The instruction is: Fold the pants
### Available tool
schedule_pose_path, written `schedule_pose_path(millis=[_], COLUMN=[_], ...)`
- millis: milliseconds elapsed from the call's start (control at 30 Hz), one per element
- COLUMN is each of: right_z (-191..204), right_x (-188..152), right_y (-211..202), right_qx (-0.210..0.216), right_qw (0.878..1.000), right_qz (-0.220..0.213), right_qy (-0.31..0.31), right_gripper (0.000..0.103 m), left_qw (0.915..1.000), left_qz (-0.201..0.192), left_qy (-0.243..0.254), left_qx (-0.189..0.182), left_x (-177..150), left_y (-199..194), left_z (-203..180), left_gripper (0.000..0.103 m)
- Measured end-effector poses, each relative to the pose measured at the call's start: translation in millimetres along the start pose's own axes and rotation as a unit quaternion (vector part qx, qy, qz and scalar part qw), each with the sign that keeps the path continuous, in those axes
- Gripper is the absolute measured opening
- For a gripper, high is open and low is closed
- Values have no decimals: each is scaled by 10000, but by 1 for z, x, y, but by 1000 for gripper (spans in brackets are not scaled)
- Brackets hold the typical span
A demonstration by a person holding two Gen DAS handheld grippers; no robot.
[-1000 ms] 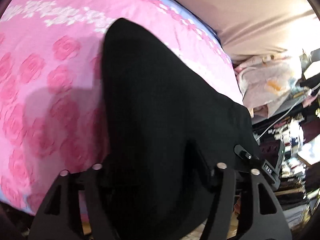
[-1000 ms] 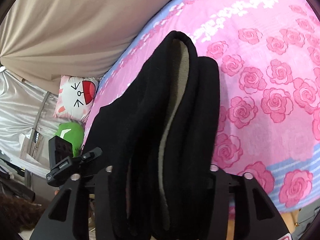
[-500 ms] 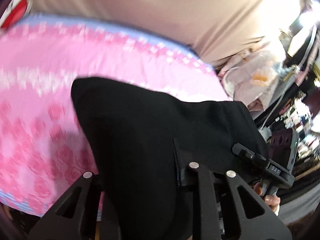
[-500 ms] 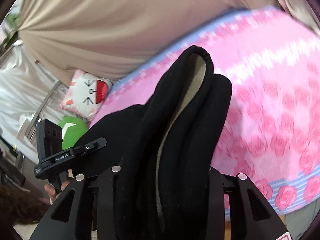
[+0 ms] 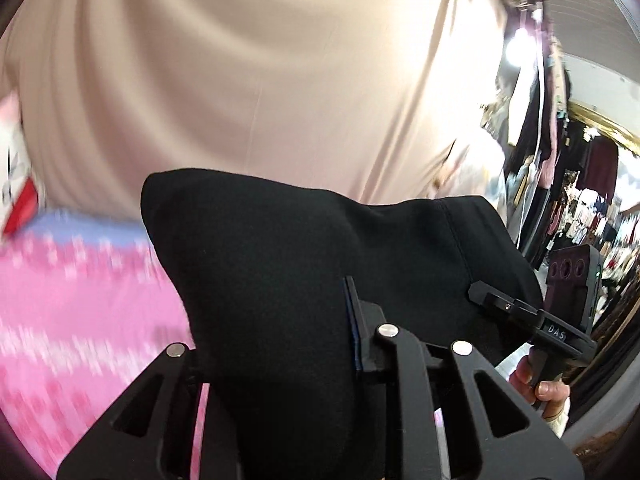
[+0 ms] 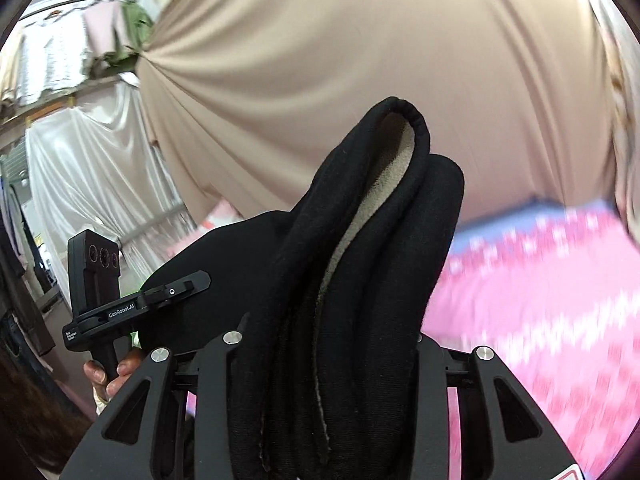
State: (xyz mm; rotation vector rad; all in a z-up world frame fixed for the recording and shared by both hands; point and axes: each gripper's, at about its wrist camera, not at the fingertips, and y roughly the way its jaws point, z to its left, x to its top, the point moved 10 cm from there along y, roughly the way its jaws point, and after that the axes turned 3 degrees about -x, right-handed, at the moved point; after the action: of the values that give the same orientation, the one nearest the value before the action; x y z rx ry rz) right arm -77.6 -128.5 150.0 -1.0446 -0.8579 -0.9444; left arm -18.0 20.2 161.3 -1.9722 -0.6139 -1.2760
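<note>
The black pants (image 5: 304, 264) hang lifted above the pink rose-print bed sheet (image 5: 80, 320), stretched between both grippers. My left gripper (image 5: 276, 344) is shut on a thick fold of the black cloth; its left finger is partly hidden by the cloth. In the right wrist view the pants (image 6: 360, 280) are bunched in several layers, and a beige fleece lining shows inside. My right gripper (image 6: 324, 340) is shut on that bundle. Each view also shows the other gripper clamped on the cloth, the right gripper (image 5: 504, 304) and the left gripper (image 6: 180, 286), each held by a hand.
A beige curtain (image 5: 280, 80) fills the background behind the bed. A white drape (image 6: 88, 168) hangs at the left in the right wrist view. Racks of hanging clothes (image 5: 580, 184) stand at the right of the left wrist view. The bed sheet (image 6: 540, 300) lies below.
Both grippers have narrowed onto the pants and risen, lifting them off the bed. Both views have tipped up from the sheet toward the curtain.
</note>
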Motion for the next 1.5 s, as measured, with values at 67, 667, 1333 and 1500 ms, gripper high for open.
schedule_pose_path(millis=[67, 667, 1333, 1500], right_z=[4, -80, -257, -266], right_x=[23, 135, -23, -47], right_y=[3, 175, 381, 392], right_qx=[31, 266, -461, -605], right_qw=[9996, 9970, 9839, 9790], right_qz=[-247, -724, 972, 1221], right_qy=[-160, 116, 1430, 1513], right_gripper=[37, 37, 37, 37], left_qw=[9992, 9912, 9806, 9771], left_qz=[-325, -747, 1235, 1424], left_qy=[230, 504, -300, -369], left_qx=[45, 967, 1495, 1536], left_x=[29, 133, -21, -47], left_y=[-1, 154, 372, 383], left_z=[-3, 98, 259, 272], left_gripper=[22, 22, 23, 23])
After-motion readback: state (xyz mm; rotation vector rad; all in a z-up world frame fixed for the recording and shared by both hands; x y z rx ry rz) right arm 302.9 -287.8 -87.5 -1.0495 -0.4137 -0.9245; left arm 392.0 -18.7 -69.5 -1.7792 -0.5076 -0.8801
